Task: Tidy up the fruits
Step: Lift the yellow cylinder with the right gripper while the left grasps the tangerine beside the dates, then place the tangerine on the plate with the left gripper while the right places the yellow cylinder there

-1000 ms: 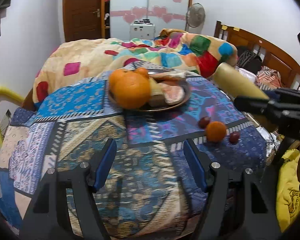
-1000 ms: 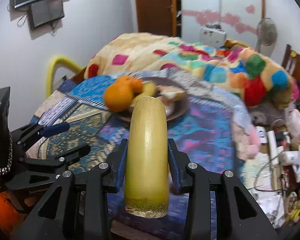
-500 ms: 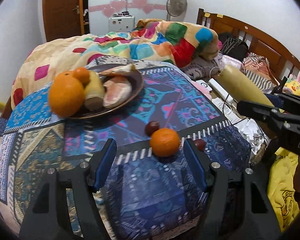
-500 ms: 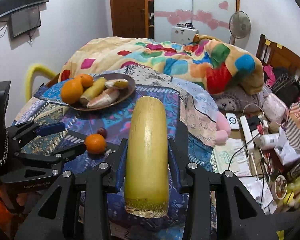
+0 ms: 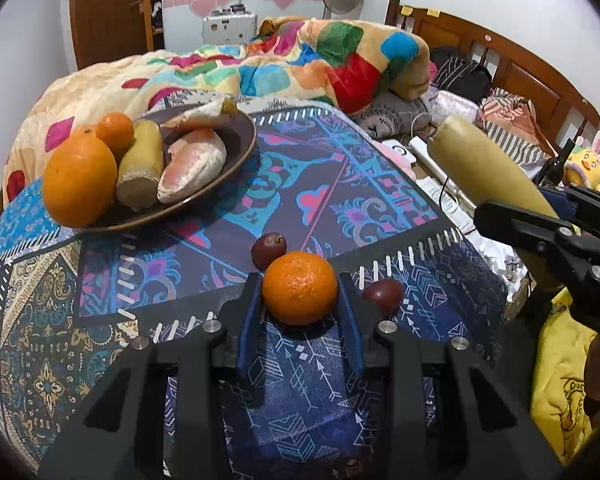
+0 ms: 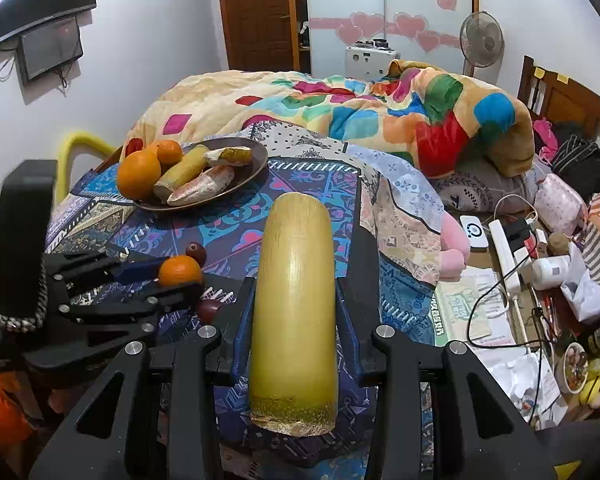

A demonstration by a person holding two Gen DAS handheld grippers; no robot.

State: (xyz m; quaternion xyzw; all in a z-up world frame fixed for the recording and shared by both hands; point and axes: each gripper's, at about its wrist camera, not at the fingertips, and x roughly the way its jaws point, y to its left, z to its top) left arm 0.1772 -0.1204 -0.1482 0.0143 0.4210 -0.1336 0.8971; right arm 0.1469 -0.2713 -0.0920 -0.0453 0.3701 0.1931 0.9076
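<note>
The fruit-sorting is looking partly done: the brown plate at the far left of the patterned cloth is already carrying a large orange, a smaller one behind it, a yellowish cut stalk piece and two pale pinkish pieces, while three loose fruits are lying on the cloth near the front edge. The left gripper is bracketing the loose mandarin, its blue-padded fingers standing narrow and right against the fruit's two sides; it seems to be gripping it, though the mandarin is resting on the cloth, not lifted. The right gripper is clamping a long yellow-green stalk lengthwise, holding it in the air near the right of the table. What is left, as I judge it, is carrying the mandarin, the stalk and the two small dark red fruits to the plate. One dark fruit is sitting just beyond the mandarin and the other just beside the gripper's right finger, so either could get nudged and roll. The plate is filling up, with free room mainly on its right side. A colourful quilt is bunching beyond the table, and clutter is lying to the right.
</note>
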